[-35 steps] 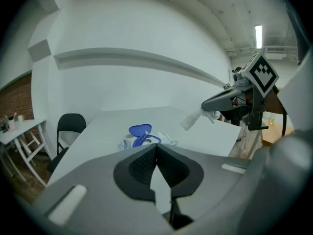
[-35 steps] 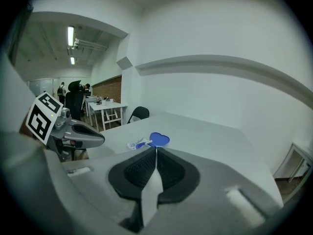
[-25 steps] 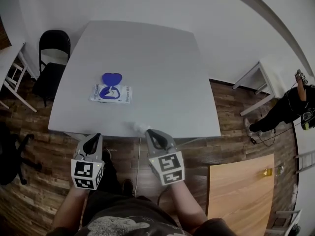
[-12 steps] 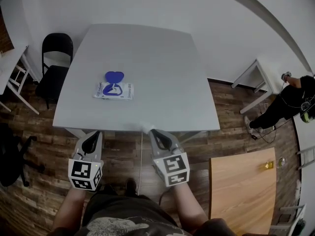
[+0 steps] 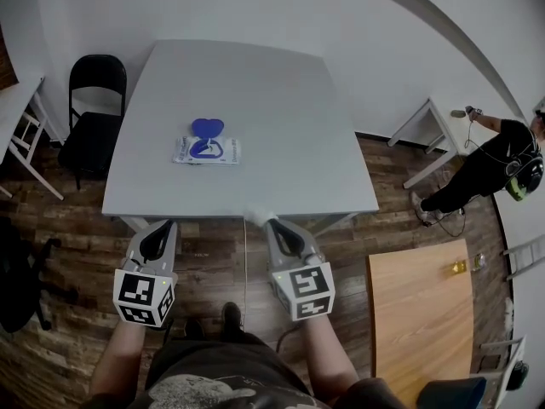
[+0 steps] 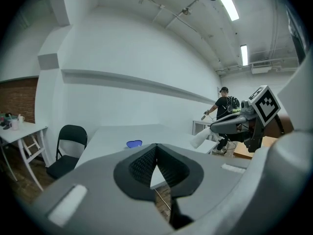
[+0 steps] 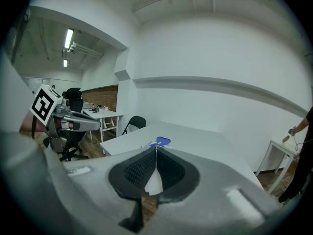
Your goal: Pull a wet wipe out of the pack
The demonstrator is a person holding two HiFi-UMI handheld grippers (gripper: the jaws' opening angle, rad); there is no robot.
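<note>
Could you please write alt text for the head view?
The right gripper pinches a wet wipe beside the shut, empty left gripper, both before the near edge of a grey table. The wipe pack lies on it, blue lid open.

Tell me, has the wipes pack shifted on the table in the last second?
No. The wipes pack keeps its place on the table, equally far from the near and left edges; only the view shifted.
</note>
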